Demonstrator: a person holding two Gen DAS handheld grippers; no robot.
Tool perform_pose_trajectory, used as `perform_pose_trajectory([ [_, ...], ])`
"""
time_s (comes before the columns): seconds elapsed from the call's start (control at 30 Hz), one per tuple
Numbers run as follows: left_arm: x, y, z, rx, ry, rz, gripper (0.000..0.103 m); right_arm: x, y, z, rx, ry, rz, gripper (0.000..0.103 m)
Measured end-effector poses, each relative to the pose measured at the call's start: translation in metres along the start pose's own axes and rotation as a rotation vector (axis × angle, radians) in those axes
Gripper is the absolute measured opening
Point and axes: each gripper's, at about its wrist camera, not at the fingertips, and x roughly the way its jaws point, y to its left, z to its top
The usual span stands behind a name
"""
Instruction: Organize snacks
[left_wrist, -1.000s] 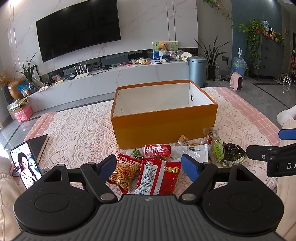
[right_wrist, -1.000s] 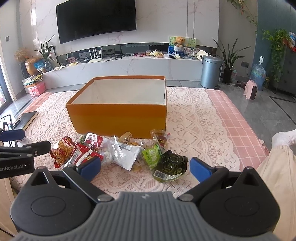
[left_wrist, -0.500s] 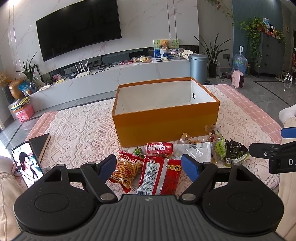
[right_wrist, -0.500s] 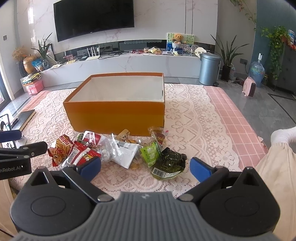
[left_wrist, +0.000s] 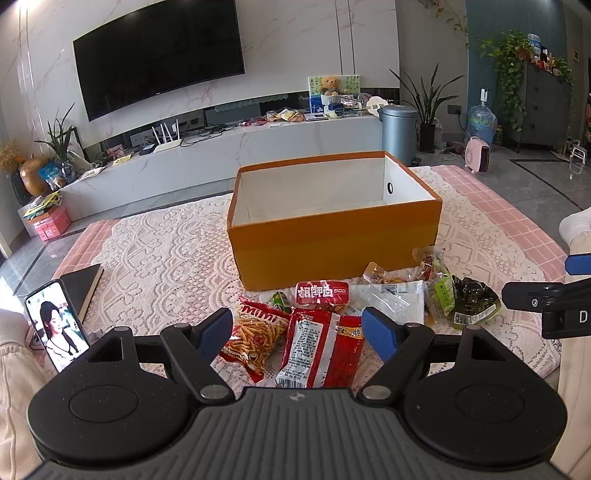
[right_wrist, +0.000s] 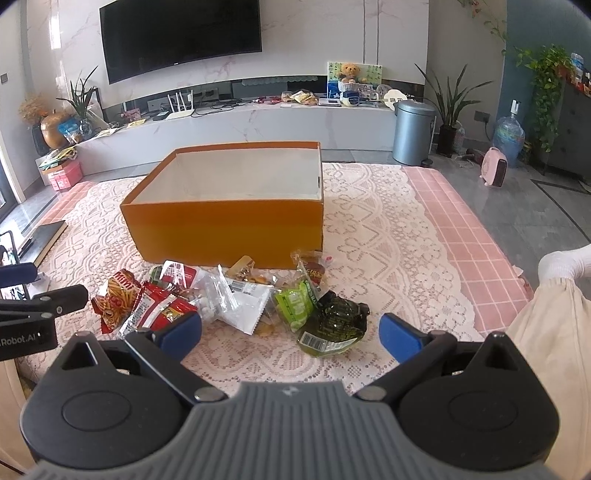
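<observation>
The left gripper (left_wrist: 297, 332) hangs low over the near end of the snack pile with its jaws spread wide and nothing between them; framed between its blue pads are a Mimi shrimp-stick bag (left_wrist: 253, 339) and, just beside it on the right, a red packet with a white label panel (left_wrist: 319, 349); the two overlap at their edges. The right gripper (right_wrist: 290, 328) is likewise spread and holds nothing; it hovers above the lace cloth (right_wrist: 373, 258), with a dark green vacuum pack (right_wrist: 334, 323) lying just ahead of its pads.

The snacks lie in a loose row on the cloth, close against the front wall of the orange cardboard box (left_wrist: 332, 236); the box stands open, its white inside bare as far as can be seen. Behind the red packet sits a small red pack with white characters (left_wrist: 323, 291); to its right a clear and white pouch (left_wrist: 391, 304); then a light green sachet (right_wrist: 295, 304) touching the dark green pack. A few small wrapped sweets (right_wrist: 243, 267) rest nearest the box.

At the far left a phone (left_wrist: 55, 325) stands propped, its screen lit, beside a dark book (left_wrist: 81, 286).
</observation>
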Motion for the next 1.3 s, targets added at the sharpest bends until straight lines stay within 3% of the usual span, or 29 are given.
perform_pose_trajectory([
  [0.43, 0.004, 0.007, 0.002, -0.002, 0.017, -0.01, 0.091, 0.002, 0.0, 0.004, -0.001, 0.008, 0.034, 0.099],
  [0.6, 0.011, 0.018, 0.007, -0.031, 0.059, -0.053, 0.077, 0.002, -0.001, 0.003, -0.035, -0.027, 0.025, 0.099],
  [0.63, 0.013, 0.019, 0.006, -0.027, 0.069, -0.072, 0.068, 0.004, -0.001, 0.003, -0.034, -0.026, 0.022, 0.099],
  [0.67, 0.015, 0.019, 0.006, -0.024, 0.083, -0.095, 0.058, 0.006, -0.003, 0.003, -0.031, -0.022, 0.025, 0.094],
  [0.73, 0.021, 0.02, 0.005, -0.024, 0.12, -0.139, 0.054, 0.013, -0.007, 0.002, -0.009, -0.006, 0.041, 0.078],
  [0.8, 0.028, 0.02, 0.003, -0.025, 0.16, -0.173, 0.057, 0.02, -0.013, 0.002, 0.028, 0.027, 0.055, 0.069],
  [0.87, 0.036, 0.018, 0.0, -0.004, 0.192, -0.191, 0.079, 0.027, -0.018, 0.001, 0.062, 0.049, 0.061, 0.069],
  [0.9, 0.039, 0.016, -0.002, 0.01, 0.198, -0.197, 0.082, 0.031, -0.02, 0.0, 0.082, 0.062, 0.06, 0.069],
  [1.1, 0.062, 0.006, -0.011, 0.101, 0.248, -0.226, 0.088, 0.052, -0.028, -0.004, 0.134, 0.115, 0.05, 0.075],
  [1.3, 0.087, 0.004, -0.016, 0.108, 0.274, -0.265, 0.088, 0.072, -0.031, -0.008, 0.115, 0.127, 0.045, 0.075],
])
